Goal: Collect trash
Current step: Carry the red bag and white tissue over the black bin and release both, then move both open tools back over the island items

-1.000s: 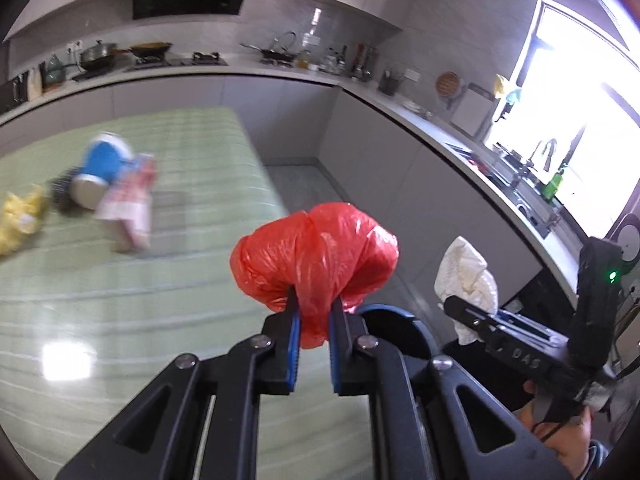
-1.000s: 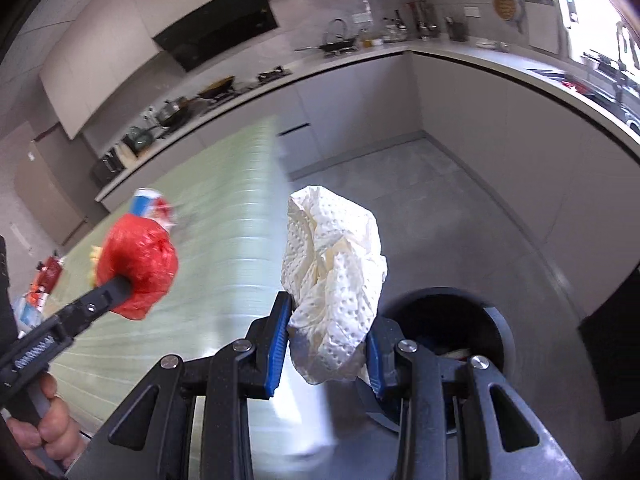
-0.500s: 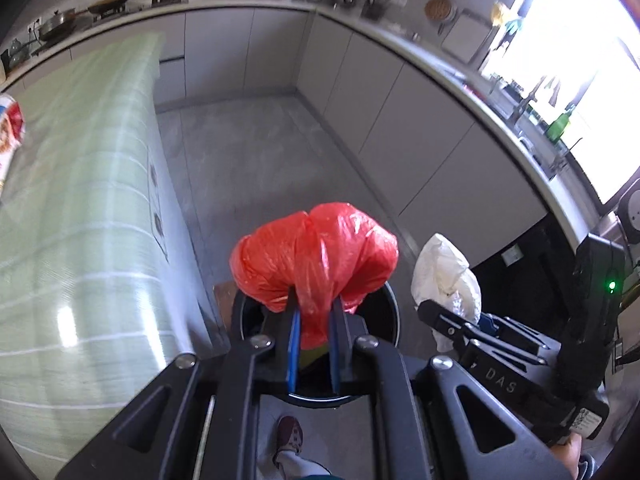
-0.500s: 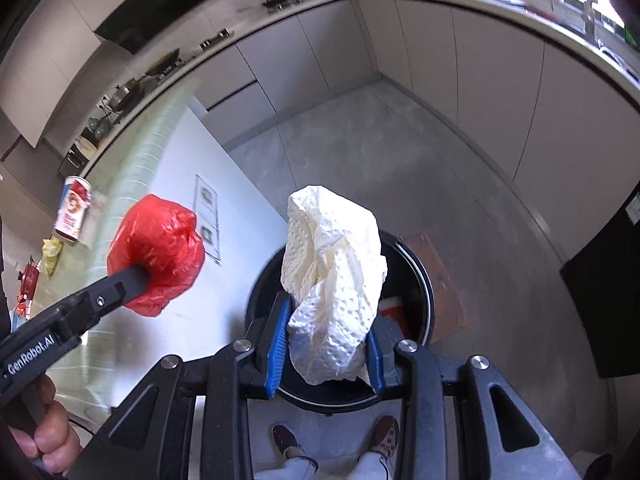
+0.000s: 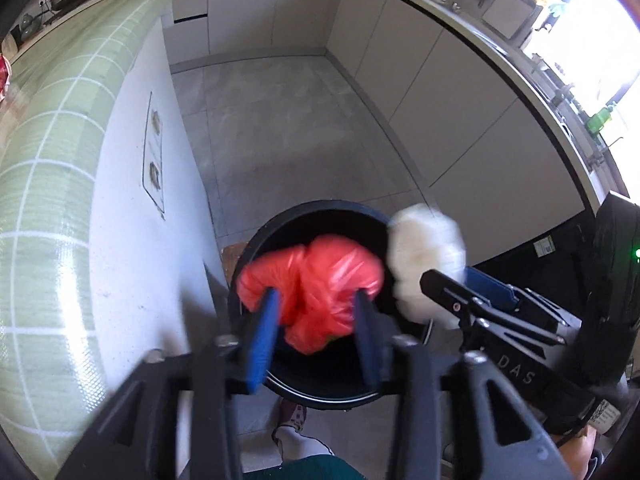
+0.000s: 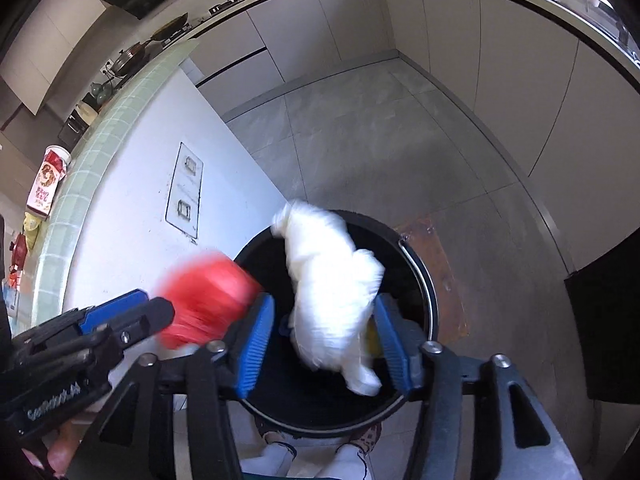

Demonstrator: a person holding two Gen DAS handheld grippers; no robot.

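Nearest the left wrist camera, the left gripper (image 5: 316,316) has just been opening: its blue pads stand apart with the red plastic bag (image 5: 314,280) loose between them, blurred and over the mouth of the black trash bin (image 5: 256,248). In the right wrist view the right gripper (image 6: 324,332) has likewise just been opening, and the crumpled white paper towel (image 6: 332,288) hangs free between its spread pads, also above the bin's opening. Neither bundle looks pinched any more; both appear to be dropping in.

Both things should handle as light, soft and crushable. The bag is slick film that would slip from a shallow pinch, so its bunched neck is the place to take it; the towel is rough and grips easily at any fold.

The left view shows the bag centred over the bin and the towel at the bin's right rim, beside the right gripper's fingers. The right view alone shows yellow and blue scraps already inside the bin, the person's shoes (image 6: 280,446) near its base, and a printed carton (image 6: 48,184) left on the green-tiled tabletop (image 6: 120,120) at far left. Beyond lie the grey floor (image 5: 280,120) and the pale cabinets.
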